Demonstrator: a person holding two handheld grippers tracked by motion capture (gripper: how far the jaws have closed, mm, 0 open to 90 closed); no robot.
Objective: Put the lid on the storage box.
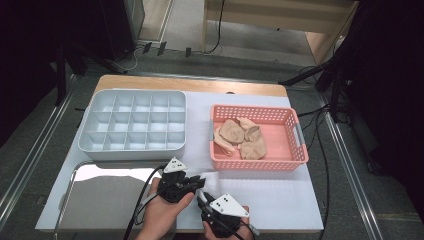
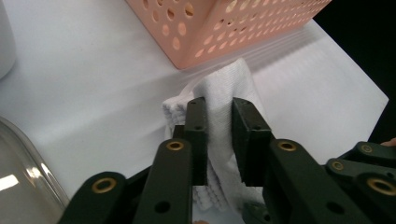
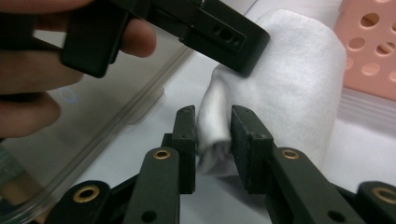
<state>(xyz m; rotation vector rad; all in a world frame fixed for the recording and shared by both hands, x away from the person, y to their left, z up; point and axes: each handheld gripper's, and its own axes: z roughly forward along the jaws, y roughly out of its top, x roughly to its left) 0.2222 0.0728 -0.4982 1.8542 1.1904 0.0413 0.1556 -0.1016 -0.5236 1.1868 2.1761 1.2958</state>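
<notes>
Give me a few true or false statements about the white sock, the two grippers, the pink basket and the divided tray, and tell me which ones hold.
1. Both the left gripper and the right gripper are clamped on the white sock. True.
2. The pink basket is empty. False: beige socks lie in it.
3. The compartments of the divided tray hold socks. False: they are empty.
4. The white sock is outside the basket, in front of it. True.
</notes>
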